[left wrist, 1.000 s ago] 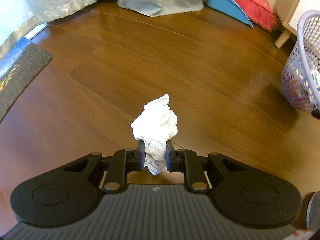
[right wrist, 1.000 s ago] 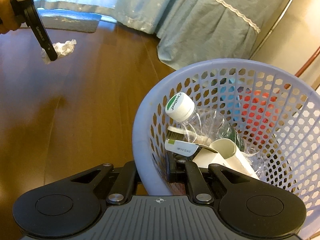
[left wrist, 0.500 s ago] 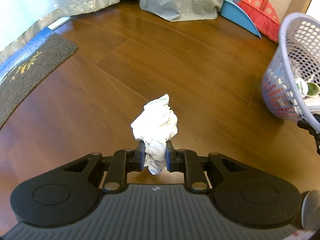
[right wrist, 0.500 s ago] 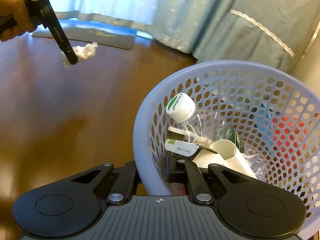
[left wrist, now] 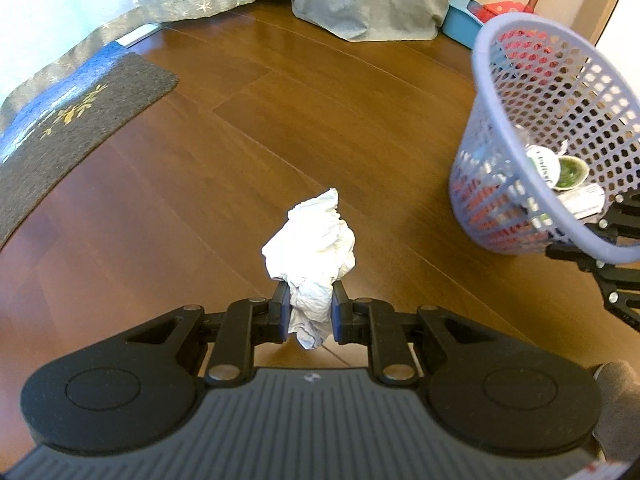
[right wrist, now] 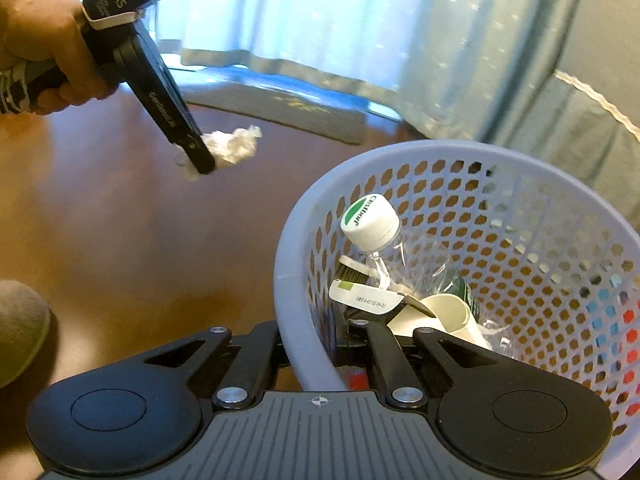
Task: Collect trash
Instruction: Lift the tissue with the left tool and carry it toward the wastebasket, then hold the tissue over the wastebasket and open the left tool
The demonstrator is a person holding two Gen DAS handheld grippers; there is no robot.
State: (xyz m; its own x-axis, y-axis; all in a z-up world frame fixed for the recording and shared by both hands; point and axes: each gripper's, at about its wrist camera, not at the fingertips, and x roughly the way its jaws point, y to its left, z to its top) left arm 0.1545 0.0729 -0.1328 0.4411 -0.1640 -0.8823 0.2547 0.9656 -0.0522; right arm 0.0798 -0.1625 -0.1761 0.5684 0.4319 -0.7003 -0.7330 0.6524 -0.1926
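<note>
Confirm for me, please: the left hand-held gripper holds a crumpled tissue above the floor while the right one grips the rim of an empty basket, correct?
Not quite: the basket is not empty. The right wrist view shows a capped plastic bottle and a paper cup inside. The left hand-held gripper does hold the crumpled tissue, and the right hand-held gripper grips the rim.

The left wrist view looks down across the wooden floor (left wrist: 280, 128), the laundry-style mesh basket (left wrist: 500, 208) at right. The right wrist view sits close over that basket (right wrist: 292, 264), and both share the doormat (right wrist: 280, 108).
</note>
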